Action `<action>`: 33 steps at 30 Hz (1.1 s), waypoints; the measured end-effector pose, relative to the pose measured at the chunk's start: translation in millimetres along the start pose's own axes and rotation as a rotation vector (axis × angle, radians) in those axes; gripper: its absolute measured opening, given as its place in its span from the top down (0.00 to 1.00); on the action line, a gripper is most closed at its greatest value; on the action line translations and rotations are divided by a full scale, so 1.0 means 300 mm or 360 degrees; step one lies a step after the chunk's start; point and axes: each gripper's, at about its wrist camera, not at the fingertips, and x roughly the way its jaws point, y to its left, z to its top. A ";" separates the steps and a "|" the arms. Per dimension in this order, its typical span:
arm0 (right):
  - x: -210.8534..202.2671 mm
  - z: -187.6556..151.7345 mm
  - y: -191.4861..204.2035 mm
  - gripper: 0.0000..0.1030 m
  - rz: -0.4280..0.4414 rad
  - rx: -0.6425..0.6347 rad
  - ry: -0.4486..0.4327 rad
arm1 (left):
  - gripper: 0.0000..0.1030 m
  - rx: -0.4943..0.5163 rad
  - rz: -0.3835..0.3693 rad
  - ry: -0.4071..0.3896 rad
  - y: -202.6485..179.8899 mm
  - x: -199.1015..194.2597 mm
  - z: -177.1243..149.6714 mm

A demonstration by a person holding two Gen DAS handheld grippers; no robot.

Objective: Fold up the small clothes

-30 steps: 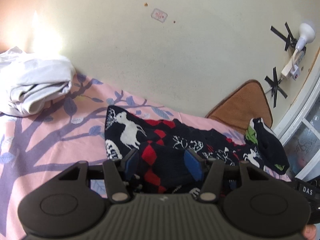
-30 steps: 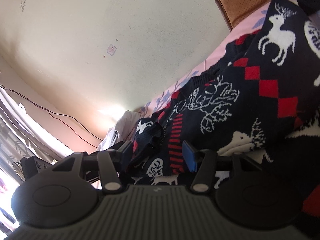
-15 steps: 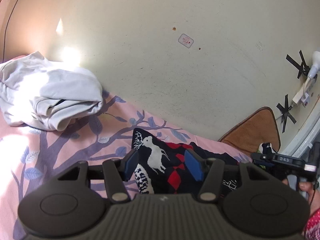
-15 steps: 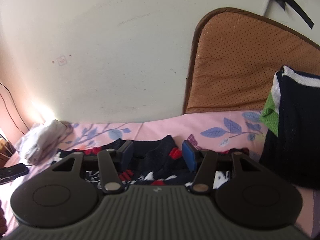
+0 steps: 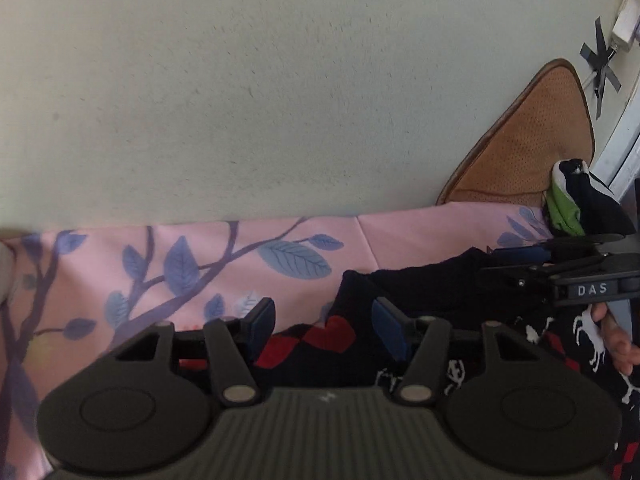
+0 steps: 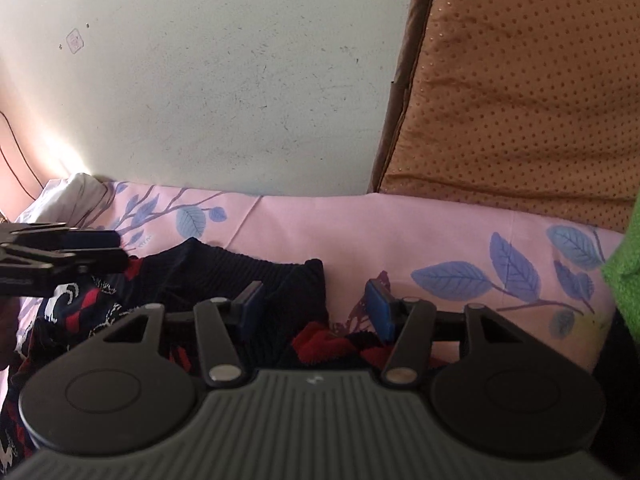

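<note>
- Dark patterned sweater (image 5: 420,300) (red diamonds, white deer) lies bunched on the pink leaf-print bed sheet (image 5: 200,264), close to the wall (image 5: 280,80).
- Left gripper (image 5: 322,326): jaws stand apart over the sweater's left edge. A red-patterned fold sits between the pads; no pad visibly presses it. Not gripping, as read.
- Right gripper (image 6: 314,306): jaws apart, straddling the ribbed dark edge of the sweater, possibly the collar or hem. The fabric looks free of the pads.
- Judgement: each gripper sits at an opposite end of the same edge, probably so that both ends can be taken and the edge carried over evenly.
- Open room: bare sheet lies left of the sweater and between it and the wall.
- Limits: brown cushion (image 6: 520,100) leans at the right. A green and dark garment (image 5: 576,208) lies near it, and white clothing (image 6: 80,192) at far left.
</note>
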 end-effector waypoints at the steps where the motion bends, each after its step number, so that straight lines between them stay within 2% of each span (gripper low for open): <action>1: -0.004 0.005 0.008 0.51 0.0022 -0.0028 0.0008 | 0.50 0.0008 -0.0018 0.0017 -0.010 0.020 0.000; 2: -0.008 0.006 0.017 0.80 0.0055 -0.0065 0.0018 | 0.63 0.0031 -0.0015 0.0032 -0.024 0.036 -0.003; 3: -0.009 0.004 0.027 0.84 0.0090 -0.0102 0.0028 | 0.81 0.0075 -0.0004 0.0032 -0.042 0.044 -0.014; 5: -0.028 -0.001 0.054 0.88 0.0079 -0.0182 -0.0017 | 0.89 0.0096 0.0001 -0.0002 -0.057 0.033 -0.023; 8: -0.077 0.001 0.083 0.88 0.0112 -0.0205 -0.0103 | 0.90 0.0067 0.0008 -0.0067 -0.069 -0.020 -0.036; 12: -0.228 -0.031 0.149 0.89 0.0159 -0.0251 -0.0256 | 0.90 0.0126 -0.0050 -0.0281 -0.132 -0.233 -0.084; 16: -0.461 -0.160 0.230 0.89 0.0213 -0.0333 -0.0407 | 0.90 0.0219 -0.0103 -0.0480 -0.222 -0.486 -0.246; 19: -0.621 -0.326 0.280 0.89 0.0235 -0.0328 -0.0464 | 0.90 0.0214 -0.0125 -0.0556 -0.265 -0.630 -0.419; 22: -0.717 -0.517 0.345 0.89 0.0224 -0.0316 -0.0463 | 0.90 0.0128 -0.0187 -0.0536 -0.275 -0.723 -0.594; 26: -0.755 -0.730 0.431 0.89 0.0192 -0.0339 -0.0417 | 0.86 0.0071 -0.0204 -0.0400 -0.296 -0.749 -0.753; 28: -0.722 -0.794 0.454 0.87 0.0160 -0.0356 -0.0358 | 0.85 0.0104 -0.0212 -0.0326 -0.313 -0.748 -0.814; 29: -0.706 -0.813 0.461 0.85 0.0097 -0.0381 -0.0323 | 0.81 0.0116 -0.0224 -0.0305 -0.318 -0.759 -0.838; 31: -0.705 -0.834 0.456 0.82 0.0072 -0.0396 -0.0275 | 0.75 0.0128 -0.0261 -0.0326 -0.312 -0.807 -0.870; 33: -0.758 -0.837 0.431 0.74 0.0144 -0.0335 -0.0307 | 0.69 0.0105 -0.0281 -0.0399 -0.290 -0.869 -0.876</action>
